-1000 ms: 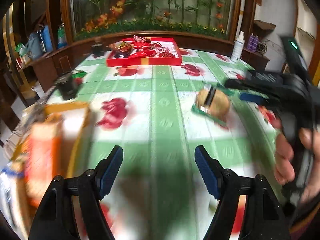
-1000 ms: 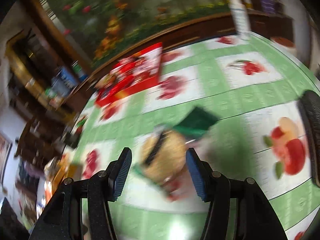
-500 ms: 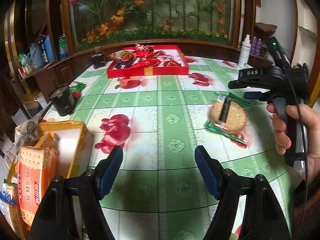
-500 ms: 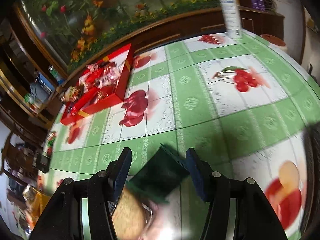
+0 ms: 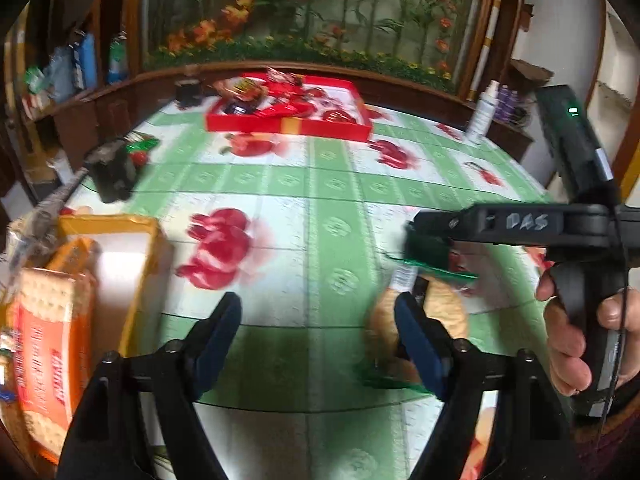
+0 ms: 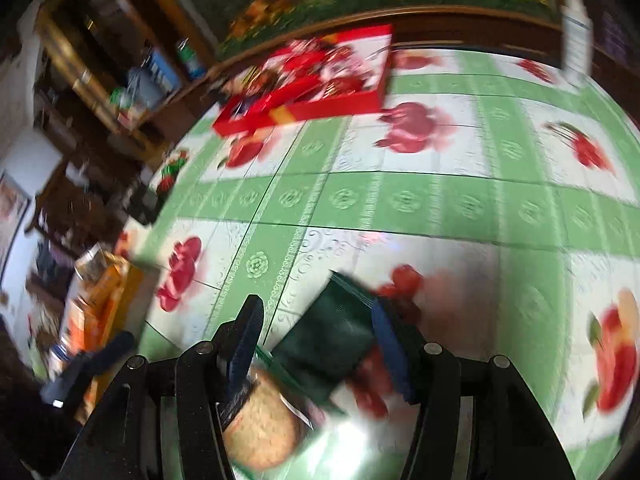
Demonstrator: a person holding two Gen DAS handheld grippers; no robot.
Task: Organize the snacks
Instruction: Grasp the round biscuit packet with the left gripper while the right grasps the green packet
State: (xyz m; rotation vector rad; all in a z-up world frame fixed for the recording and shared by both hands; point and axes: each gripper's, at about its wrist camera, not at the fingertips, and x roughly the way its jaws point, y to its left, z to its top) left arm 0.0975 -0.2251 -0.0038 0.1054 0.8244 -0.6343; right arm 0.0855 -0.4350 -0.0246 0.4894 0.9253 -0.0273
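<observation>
- The right claw (image 6: pixel 316 344) hovers over a cookie packet (image 6: pixel 324 348) low in the right wrist view. Its jaws stand wide on either side of the dark green wrapper end. I cannot tell whether a pad touches it, because the view is blurred.
- The left claw (image 5: pixel 318 332) is spread wide with nothing in it, low over the green and white surface (image 5: pixel 304 184).
- In the left wrist view the packet (image 5: pixel 420 316) lies at lower right, just behind the left claw's right finger. The right claw (image 5: pixel 430 236) reaches in above it.
- My guess is the job is partly done. A red tray (image 5: pixel 288 122) at the top centre of the frame already holds many wrapped snacks. A yellow box (image 5: pixel 132 240) at the left edge holds an orange cracker pack (image 5: pixel 48 344).
- The cookie packet looks like the one loose snack out in the open, and it is not yet lifted.
- A small green and red packet (image 5: pixel 140 150) sits at the upper left beside a dark cup (image 5: pixel 112 176), so that may need sorting too.
- A white spray bottle (image 5: pixel 482 112) stands at the upper right edge, well apart from the work.
- Nothing lies between the packet and the tray. The two claws are close together, so they could bump.
</observation>
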